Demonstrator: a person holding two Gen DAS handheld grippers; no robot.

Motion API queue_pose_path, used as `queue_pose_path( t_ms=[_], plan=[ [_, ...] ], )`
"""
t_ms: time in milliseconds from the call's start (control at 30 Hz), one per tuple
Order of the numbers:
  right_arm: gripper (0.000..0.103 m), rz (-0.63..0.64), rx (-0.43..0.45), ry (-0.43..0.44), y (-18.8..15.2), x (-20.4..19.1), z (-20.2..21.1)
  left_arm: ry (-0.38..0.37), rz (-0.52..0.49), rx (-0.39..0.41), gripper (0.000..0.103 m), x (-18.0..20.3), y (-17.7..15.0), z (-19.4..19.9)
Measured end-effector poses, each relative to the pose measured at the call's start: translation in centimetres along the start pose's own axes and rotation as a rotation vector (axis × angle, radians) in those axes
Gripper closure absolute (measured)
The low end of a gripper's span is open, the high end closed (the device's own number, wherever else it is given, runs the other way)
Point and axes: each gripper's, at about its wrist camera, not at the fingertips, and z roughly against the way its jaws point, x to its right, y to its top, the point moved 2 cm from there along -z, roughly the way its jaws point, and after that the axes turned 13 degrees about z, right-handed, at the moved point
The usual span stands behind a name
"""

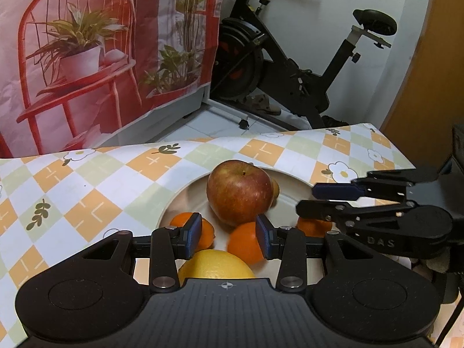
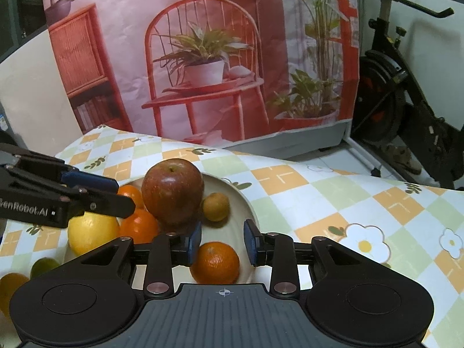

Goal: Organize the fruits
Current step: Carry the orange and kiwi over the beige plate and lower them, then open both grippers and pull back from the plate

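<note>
Fruits [image 2: 172, 191] on plate [image 2: 249, 206]; both grippers [image 1: 229, 236] [image 2: 221, 242] hover, fingers apart.

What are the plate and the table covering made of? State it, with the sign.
Plate: probably glazed ceramic, going by its smooth cream surface and soft sheen; plastic can't be ruled out.
Table covering: likely printed cloth or vinyl, since it ripples along the far edge.

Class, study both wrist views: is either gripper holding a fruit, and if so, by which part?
Nothing is held. The left gripper and right gripper both stand open above the plate of fruit, pads touching nothing.
</note>
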Motion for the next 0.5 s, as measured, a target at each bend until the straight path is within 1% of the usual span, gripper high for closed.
queue_pose_path(
  t_ms=[200, 333, 400, 500],
  plan=[
    [0.071, -0.021, 0.031, -0.012, -0.6, -0.1, 2.7, -0.002, 0.013, 0.028, 0.06, 0.0, 0.2, 1.5],
    [0.064, -0.073, 0.055, -0.028, -1.8, 0.2, 4.5, -0.001, 0.031, 0.049, 0.06, -0.2, -0.1, 3.3],
    [0.063, -0.099, 0.067, -0.04, -2.5, 0.1, 5.5, 0.0, 0.041, 0.058, 0.06, -0.4, -0.5, 4.3],
    [0.062, -0.09, 0.084, -0.047, -3.3, -0.5, 7.1, 0.007, 0.059, 0.064, 0.06, -0.7, -1.2, 5.5]
  ],
)
